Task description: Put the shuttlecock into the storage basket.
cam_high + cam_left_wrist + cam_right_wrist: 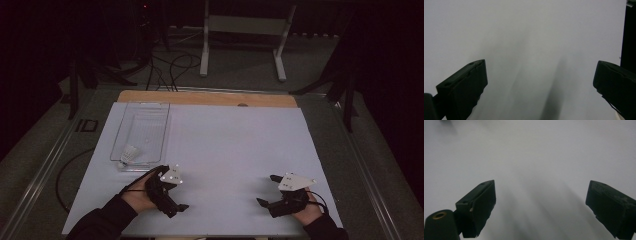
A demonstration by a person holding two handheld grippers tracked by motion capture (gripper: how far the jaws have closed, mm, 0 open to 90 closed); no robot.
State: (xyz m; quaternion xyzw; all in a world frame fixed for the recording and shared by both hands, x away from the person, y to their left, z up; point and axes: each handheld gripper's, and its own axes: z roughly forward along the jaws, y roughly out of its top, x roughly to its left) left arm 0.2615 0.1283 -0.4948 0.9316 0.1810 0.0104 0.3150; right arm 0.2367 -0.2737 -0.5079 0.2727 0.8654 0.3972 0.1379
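On the left of the white-topped desk stands a clear, oblong plastic tray, and a small white feathered shuttlecock lies inside it at its near end, close to the near wall. Just in front of that tray's near right corner, the left tool rests low over the desk, held in a hand; in the left gripper view its two black jaws stand wide apart with nothing but bare white surface between them. Well to the right of the tray, the right tool sits near the desk's front edge, its jaws likewise spread and empty, pointing toward the left one.

Both hands seem parked at rest. The likely next move is the left tool's: swing forward over the tray's near wall, dip in, and close gently on the shuttlecock.
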